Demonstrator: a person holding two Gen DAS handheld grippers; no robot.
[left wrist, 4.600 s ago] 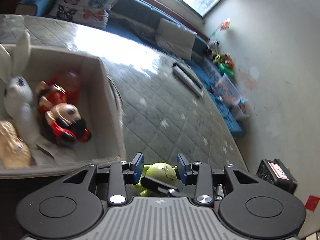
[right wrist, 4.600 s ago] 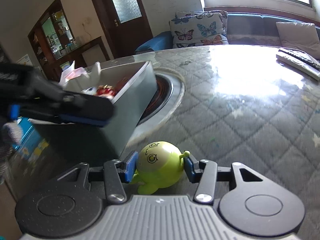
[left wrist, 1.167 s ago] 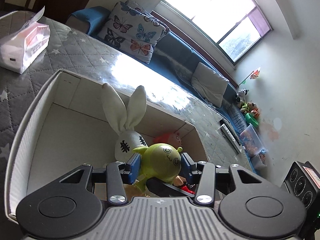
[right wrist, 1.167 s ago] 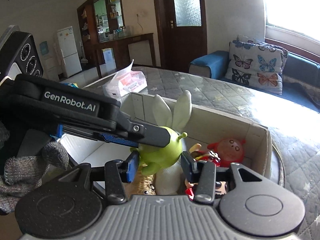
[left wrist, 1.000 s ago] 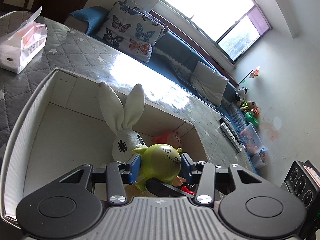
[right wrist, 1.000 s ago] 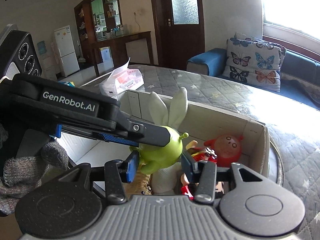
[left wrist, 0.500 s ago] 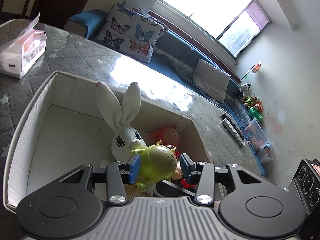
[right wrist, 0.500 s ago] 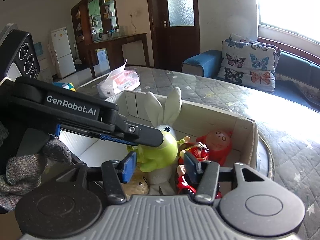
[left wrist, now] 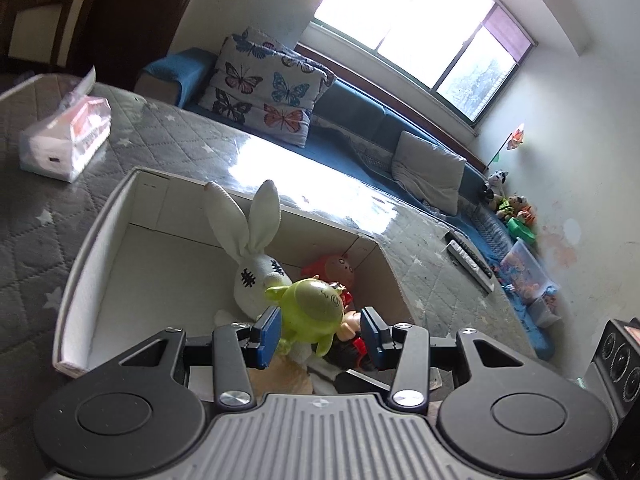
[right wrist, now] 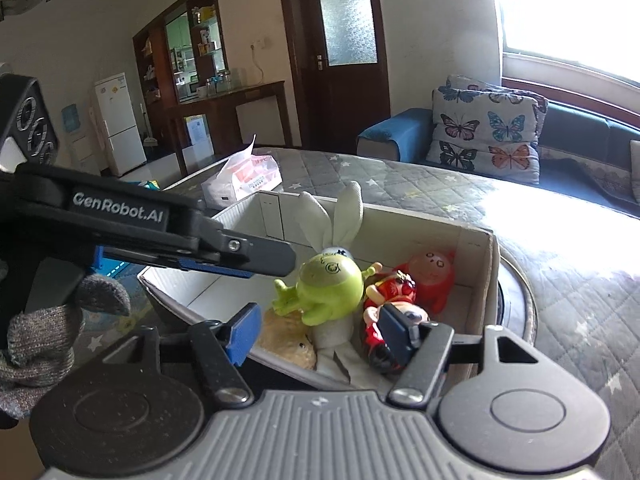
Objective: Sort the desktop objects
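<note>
A green round-headed toy [left wrist: 314, 310] [right wrist: 330, 284] lies on the other toys inside the open cardboard box [left wrist: 100, 240] [right wrist: 476, 240], leaning on the white rabbit [left wrist: 256, 276]. In the right wrist view my right gripper [right wrist: 319, 332] is just short of it; its jaws are opening, with both blue pads clear of the toy. My left gripper [left wrist: 319, 336] stands open, and the toy shows between its pads but beyond them. Seen from the right wrist, the left gripper's fingers [right wrist: 240, 252] end just left of the toy's head. A gloved hand [right wrist: 40, 328] holds that gripper.
The box also holds a red doll [right wrist: 430, 276], a small red-clothed figure [right wrist: 394, 296] and a tan plush [right wrist: 286, 340]. A tissue pack [left wrist: 66, 136] lies on the quilted table beyond the box. Remotes [left wrist: 468, 258] lie far right. A round inset [right wrist: 516, 300] sits beside the box.
The right jaws have spread and let go of the green toy, which has dropped onto the toys in the box. Both grippers have drawn back and up a little.
</note>
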